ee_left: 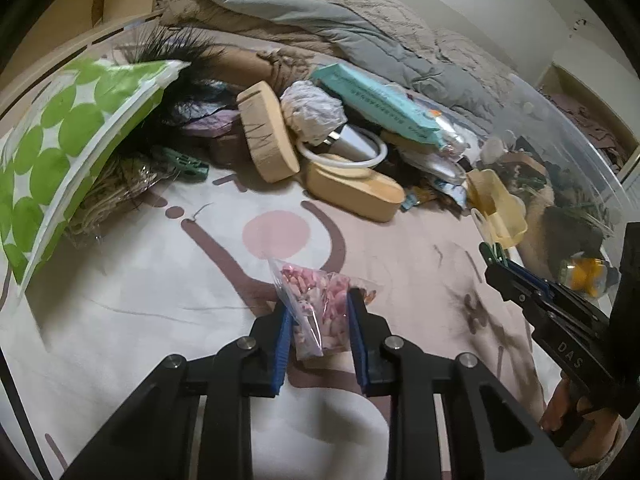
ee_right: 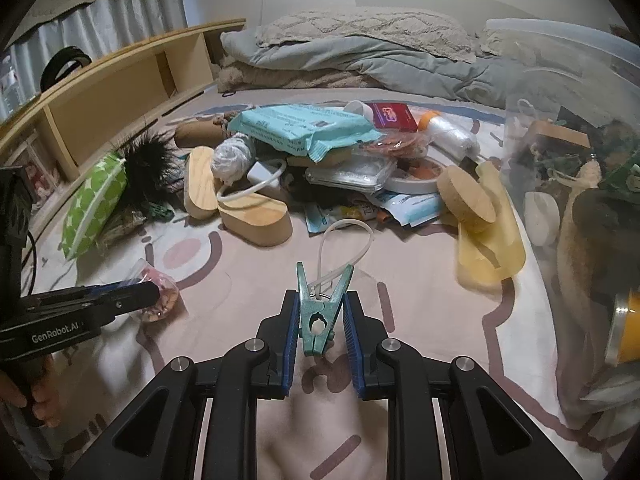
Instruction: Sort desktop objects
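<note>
The small bag (ee_left: 316,312) is thin glossy clear plastic. The clothes peg (ee_right: 322,312) is matt green plastic. The oval blocks (ee_right: 256,220) are pale smooth wood (grain visible). The bedsheet (ee_left: 160,280) is soft matt cloth.

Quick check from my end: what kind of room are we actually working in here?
Most likely a bedroom, with the sorting done on a bed rather than a desk. A rumpled grey-blue quilt and a pillow lie behind the clutter, which sits on a soft printed bedsheet, with a wooden shelf unit alongside.
</note>
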